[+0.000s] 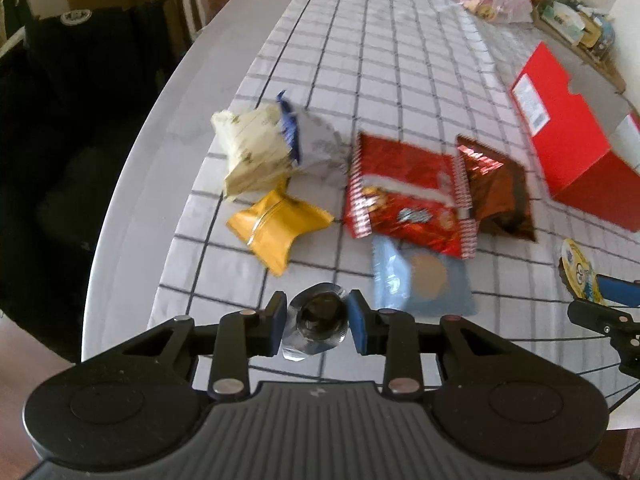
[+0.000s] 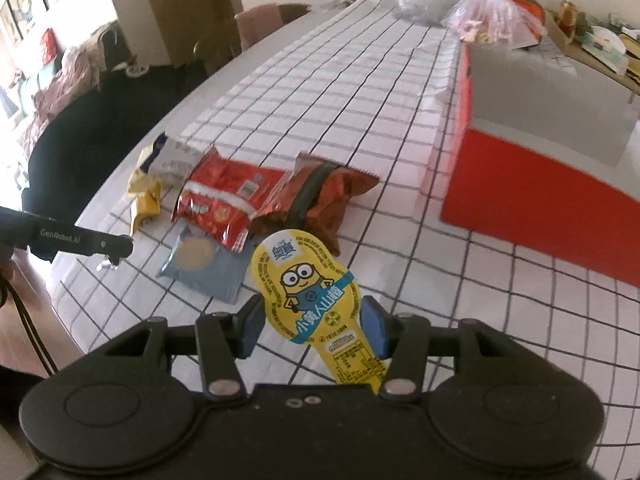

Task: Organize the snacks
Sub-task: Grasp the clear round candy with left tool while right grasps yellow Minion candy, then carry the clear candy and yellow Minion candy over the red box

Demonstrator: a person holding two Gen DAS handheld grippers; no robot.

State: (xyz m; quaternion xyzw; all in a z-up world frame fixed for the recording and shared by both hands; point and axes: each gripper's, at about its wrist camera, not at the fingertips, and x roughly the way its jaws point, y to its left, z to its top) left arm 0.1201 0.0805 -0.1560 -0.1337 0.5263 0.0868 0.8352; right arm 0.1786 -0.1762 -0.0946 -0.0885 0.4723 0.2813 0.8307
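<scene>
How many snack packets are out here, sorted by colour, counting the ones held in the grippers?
Red: 1, red packet
Brown: 1, brown packet
Yellow: 2, yellow pouch, yellow cartoon snack
Cream: 1, cream packet
White and blue: 1, white-blue packet
Light blue: 1, biscuit packet
Silver: 1, clear silver-edged cup
Total: 8

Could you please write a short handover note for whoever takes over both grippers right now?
Left gripper: shut on a small silver-wrapped snack, just above the checked tablecloth.
Right gripper: shut on a yellow cartoon-print snack pack, held above the cloth.
On the cloth: cream packet, white-and-blue packet, yellow packet, red bag, brown foil bag, pale blue biscuit pack.
Open red box: to the right; nothing visible in the part of its inside that shows.
Done: two snacks gripped.
Left: presumably box both, then the other six.
</scene>
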